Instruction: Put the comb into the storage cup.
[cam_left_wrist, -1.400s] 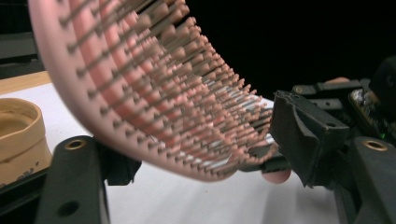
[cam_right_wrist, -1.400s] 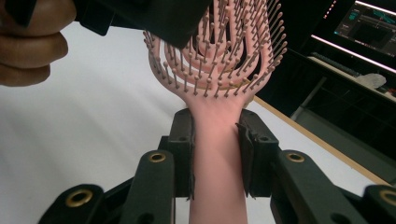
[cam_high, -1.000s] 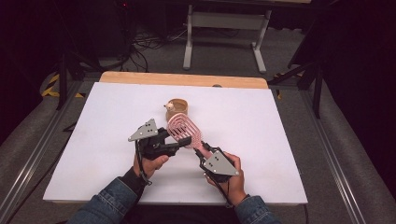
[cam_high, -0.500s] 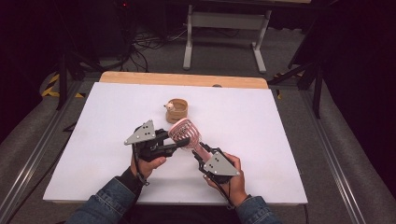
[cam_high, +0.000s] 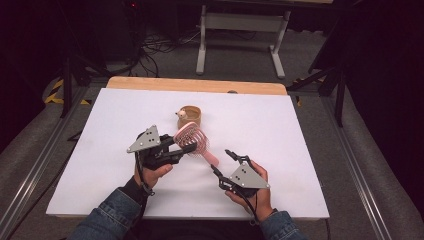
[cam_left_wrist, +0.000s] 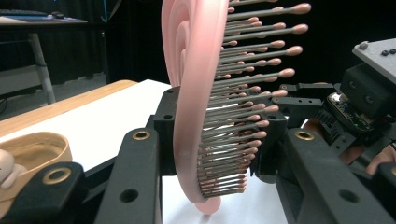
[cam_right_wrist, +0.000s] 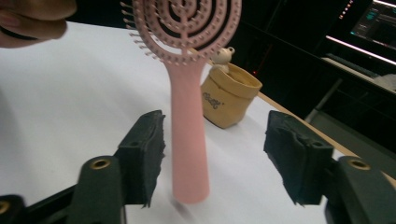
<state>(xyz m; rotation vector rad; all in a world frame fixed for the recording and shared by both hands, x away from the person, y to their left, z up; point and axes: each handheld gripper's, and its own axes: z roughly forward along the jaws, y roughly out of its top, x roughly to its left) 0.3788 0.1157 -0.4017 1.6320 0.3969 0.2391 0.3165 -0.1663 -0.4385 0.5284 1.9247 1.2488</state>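
On the white worktop (cam_high: 300, 150), your left tongs (cam_high: 187, 147) clamp the pink hairbrush (cam_high: 196, 142) while your right tongs (cam_high: 225, 162), just opening, stand apart off its handle.

A small tan pouch (cam_high: 192, 115) is sitting upright on the white tabletop (cam_high: 280, 130), a little way in from the far edge, and a tiny pale bear figure (cam_high: 182, 115) is peeking over its rim. In the right gripper view the pouch (cam_right_wrist: 229, 94) is showing some small print on its side, too blurred to read. A strip of bare wood (cam_high: 200, 85) is running along the far edge of the white surface. Beyond it, a pale metal stand (cam_high: 240, 25) is standing on the grey floor, with cables (cam_high: 155, 45) lying tangled nearby. Yellow-and-black tape (cam_high: 55, 95) is marking the floor at the left.
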